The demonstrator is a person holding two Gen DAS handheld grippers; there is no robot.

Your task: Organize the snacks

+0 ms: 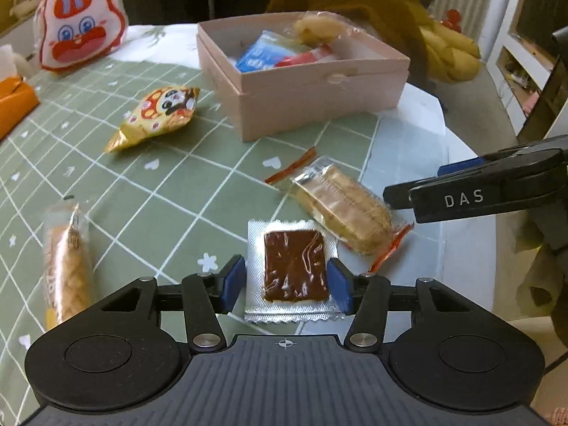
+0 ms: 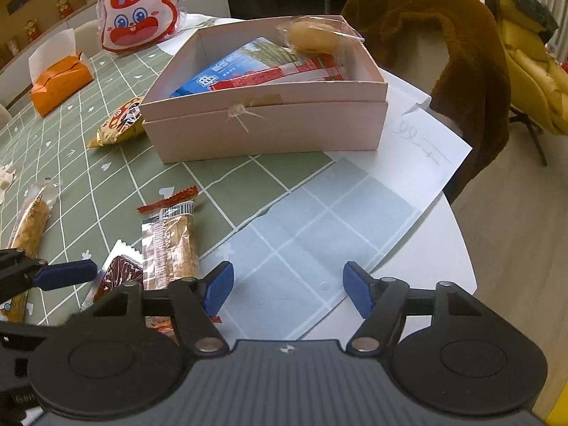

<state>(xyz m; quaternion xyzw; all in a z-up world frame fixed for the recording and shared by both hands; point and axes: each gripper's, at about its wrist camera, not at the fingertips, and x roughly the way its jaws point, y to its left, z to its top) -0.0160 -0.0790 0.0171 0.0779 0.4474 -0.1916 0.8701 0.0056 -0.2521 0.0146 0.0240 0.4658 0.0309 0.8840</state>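
A pink box (image 1: 319,96) holds several snacks: a blue pack (image 1: 262,53), a red pack (image 1: 305,58) and a bun in clear wrap (image 1: 319,28). My left gripper (image 1: 287,285) is open, its blue pads on either side of a chocolate biscuit in silver wrap (image 1: 294,266) on the table. A cracker pack (image 1: 344,209) lies just right of it. My right gripper (image 2: 288,291) is open and empty over the pale mat, right of the cracker pack (image 2: 170,245); it shows in the left wrist view (image 1: 397,191). A yellow panda bag (image 1: 159,115) and a long wafer pack (image 1: 67,266) lie to the left.
A rabbit-face bag (image 1: 80,17) stands at the back left, an orange tissue box (image 2: 58,81) beside it. A brown fur-covered chair (image 2: 443,42) stands behind the table. The table's rounded edge (image 2: 461,248) runs close on the right. White paper (image 2: 426,142) lies beside the box.
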